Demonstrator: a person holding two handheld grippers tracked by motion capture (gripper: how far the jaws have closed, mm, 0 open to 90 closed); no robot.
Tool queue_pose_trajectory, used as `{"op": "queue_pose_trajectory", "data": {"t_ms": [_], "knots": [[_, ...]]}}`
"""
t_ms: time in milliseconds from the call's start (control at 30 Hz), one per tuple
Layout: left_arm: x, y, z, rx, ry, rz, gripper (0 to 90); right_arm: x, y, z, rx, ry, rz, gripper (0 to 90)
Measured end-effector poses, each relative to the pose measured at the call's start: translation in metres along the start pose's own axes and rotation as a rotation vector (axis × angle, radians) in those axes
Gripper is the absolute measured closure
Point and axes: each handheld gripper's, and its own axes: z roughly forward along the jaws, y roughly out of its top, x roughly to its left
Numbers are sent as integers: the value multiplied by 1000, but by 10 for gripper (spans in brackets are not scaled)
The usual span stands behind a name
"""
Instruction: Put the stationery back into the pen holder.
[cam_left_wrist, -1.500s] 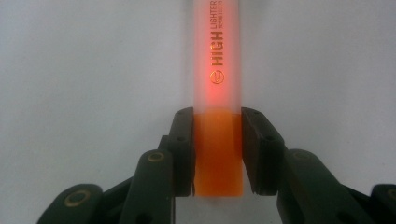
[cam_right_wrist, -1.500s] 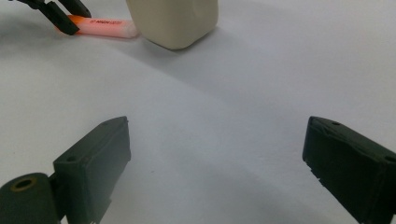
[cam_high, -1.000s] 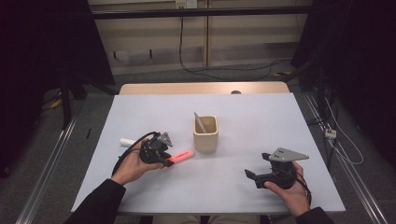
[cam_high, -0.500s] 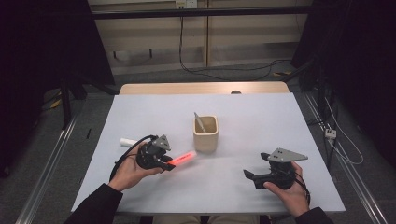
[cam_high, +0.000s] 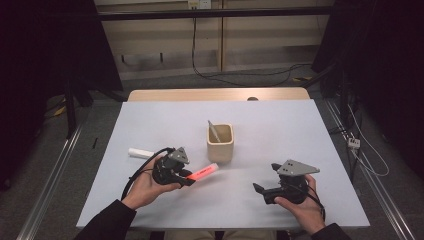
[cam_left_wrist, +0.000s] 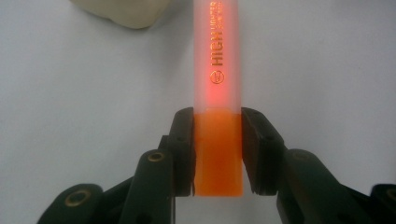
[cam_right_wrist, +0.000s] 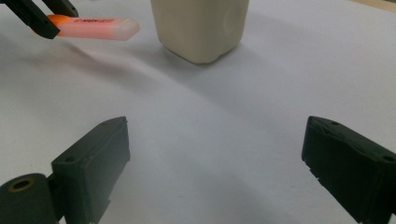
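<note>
Left gripper (cam_left_wrist: 217, 154) clenched on orange highlighter (cam_left_wrist: 217, 93) just beside the cup (cam_high: 220, 142), right gripper (cam_right_wrist: 215, 168) released and well apart; risk of highlighter slipping or knocking the cup's rim, since gripped only at its end.

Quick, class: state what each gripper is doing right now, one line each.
Left gripper: closed on the orange highlighter, held at its orange end.
Right gripper: open, nothing between its jaws.

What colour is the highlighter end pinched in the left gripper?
Orange; the highlighter shows it best in the left gripper view.
</note>
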Motion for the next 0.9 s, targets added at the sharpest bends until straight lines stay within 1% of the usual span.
{"op": "queue_pose_trajectory", "data": {"t_ms": [233,300,433,467,500,600,667,767,800,833,867,900], "knots": [[-3,5,3,1,-22,9,671,14,8,10,10,24,-42,73],[-3,7,5,3,-23,10,671,19,12,14,17,20,-68,79],[-7,12,8,4,-34,25,671,29,17,20,16,37,-108,79],[-8,13,8,7,-43,25,671,32,18,21,17,42,-118,79],[-9,14,8,5,-41,31,671,34,19,23,16,44,-125,79],[-12,15,7,1,-63,27,671,41,22,28,16,57,-156,92],[-16,16,6,0,-56,40,670,45,24,32,21,67,-171,92],[-19,21,3,0,-59,52,670,51,27,35,16,73,-193,86],[-19,22,3,-5,-64,55,670,52,28,36,16,72,-204,88],[-19,23,3,-13,-66,54,671,54,29,37,10,54,-225,93],[-19,25,2,-7,-61,57,670,55,30,37,4,28,-252,99],[-20,27,2,-3,-55,58,670,55,31,36,0,13,-266,100]]}}
